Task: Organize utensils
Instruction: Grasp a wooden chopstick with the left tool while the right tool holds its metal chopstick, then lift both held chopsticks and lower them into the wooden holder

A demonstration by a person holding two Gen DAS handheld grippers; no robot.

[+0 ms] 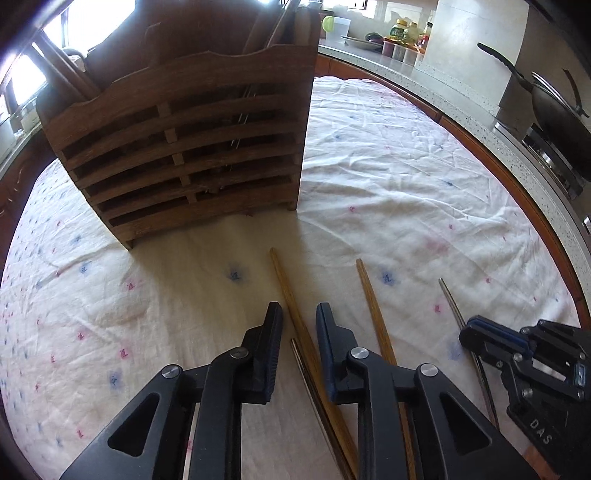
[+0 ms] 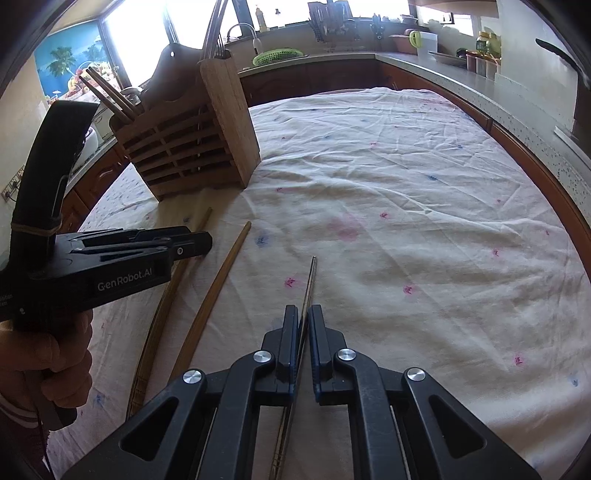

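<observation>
On the round table [image 2: 406,166], under a creased white cloth [image 1: 388,166] dotted with small pink and blue marks, four loose chopsticks can be counted: two wooden and two of metal. The left wooden chopstick [image 1: 291,295] is a pale brown stick lying lengthwise between the fingers of the left gripper [image 1: 298,325], with a thin metal chopstick [image 1: 300,358] lying close against its left side; the jaws stand a little apart around the pair and the pads do not seem to press on either stick. The second wooden chopstick [image 1: 373,302] lies just to the right, outside the fingers, roughly parallel to the first. Further right, the second metal chopstick [image 2: 312,273], slim and grey with a squared tip, points toward the far side, and the right gripper [image 2: 303,317] is clamped together on it, its shaft running out between the pads. One slatted wooden utensil holder [image 1: 184,147] stands at the far left of the table, dark brown, with horizontal slots in its front and a scalloped top edge; in the right wrist view two wooden sticks [image 2: 110,96] lean out of its left compartment and several metal utensils [image 2: 214,33] rise from the right one. A hand [image 2: 48,354] grips the left tool's handle. A dark wok [image 1: 554,110] sits on the counter at far right.
</observation>
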